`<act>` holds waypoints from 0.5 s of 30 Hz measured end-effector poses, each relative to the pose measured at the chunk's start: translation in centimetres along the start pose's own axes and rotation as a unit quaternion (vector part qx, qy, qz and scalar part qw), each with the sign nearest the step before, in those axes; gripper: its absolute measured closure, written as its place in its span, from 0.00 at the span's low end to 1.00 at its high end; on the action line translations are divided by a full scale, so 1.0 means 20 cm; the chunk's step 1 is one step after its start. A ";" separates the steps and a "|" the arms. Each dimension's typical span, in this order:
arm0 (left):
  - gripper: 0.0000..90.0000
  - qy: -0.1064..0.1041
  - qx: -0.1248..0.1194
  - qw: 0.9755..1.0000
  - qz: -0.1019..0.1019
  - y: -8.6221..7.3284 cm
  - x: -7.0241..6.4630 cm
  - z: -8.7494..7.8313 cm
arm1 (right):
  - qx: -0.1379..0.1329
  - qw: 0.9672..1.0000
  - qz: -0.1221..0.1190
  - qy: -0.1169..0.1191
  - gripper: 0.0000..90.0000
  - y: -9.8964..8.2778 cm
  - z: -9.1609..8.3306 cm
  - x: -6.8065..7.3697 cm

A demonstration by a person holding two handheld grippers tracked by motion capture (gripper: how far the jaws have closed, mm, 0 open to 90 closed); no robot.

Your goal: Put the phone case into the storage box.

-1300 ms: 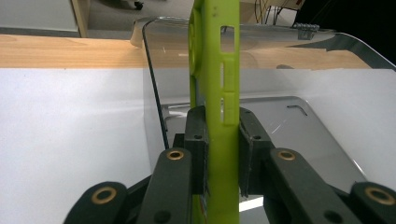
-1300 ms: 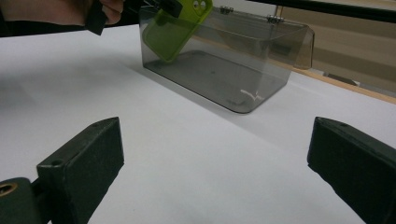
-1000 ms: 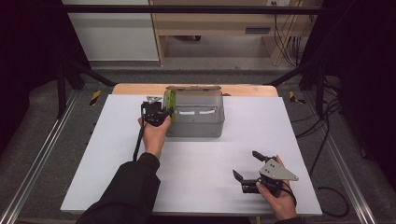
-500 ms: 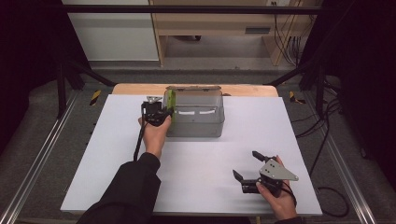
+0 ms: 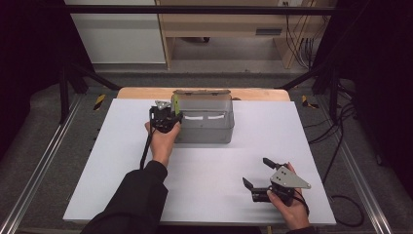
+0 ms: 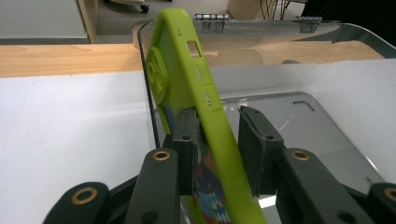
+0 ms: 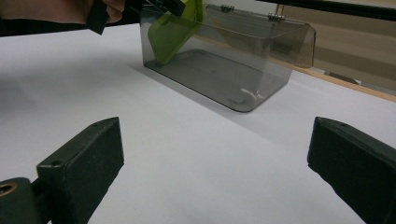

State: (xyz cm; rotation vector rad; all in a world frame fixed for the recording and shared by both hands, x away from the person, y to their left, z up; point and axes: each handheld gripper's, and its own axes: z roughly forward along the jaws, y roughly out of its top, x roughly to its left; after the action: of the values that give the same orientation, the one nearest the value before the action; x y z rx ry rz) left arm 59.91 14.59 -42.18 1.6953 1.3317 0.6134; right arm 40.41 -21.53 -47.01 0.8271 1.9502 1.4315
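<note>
**Green case half into the box**

At the left, the left gripper (image 6: 219, 154) pinches a lime-green rubbery phone case (image 6: 196, 98), tilted inside the smoky clear plastic box (image 5: 204, 127); releasing it looks left. Near right, the right gripper (image 5: 259, 174) rests spread, empty.

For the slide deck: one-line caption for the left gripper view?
Left tongs hold a lime-green phone case at the clear plastic box's rim.
</note>
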 end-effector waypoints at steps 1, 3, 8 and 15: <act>0.76 0.000 0.000 1.000 0.000 0.00 0.00 0.00 | 0.000 1.000 0.001 0.000 0.04 0.00 0.00 0.00; 0.76 0.000 0.000 1.000 0.001 0.00 0.00 0.00 | 0.000 1.000 0.001 0.000 0.04 0.00 0.00 0.00; 0.75 0.004 -0.006 1.000 0.010 0.00 0.00 -0.01 | 0.000 1.000 0.000 0.000 0.04 0.00 0.00 0.00; 0.75 -0.003 -0.023 1.000 0.001 0.01 0.01 -0.05 | 0.000 1.000 0.000 0.001 0.04 0.00 0.00 0.00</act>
State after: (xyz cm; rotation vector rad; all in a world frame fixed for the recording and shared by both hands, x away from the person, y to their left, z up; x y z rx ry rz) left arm 59.31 15.14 -41.44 1.6602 1.3029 0.6338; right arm 40.42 -21.51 -47.01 0.8259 1.9507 1.4327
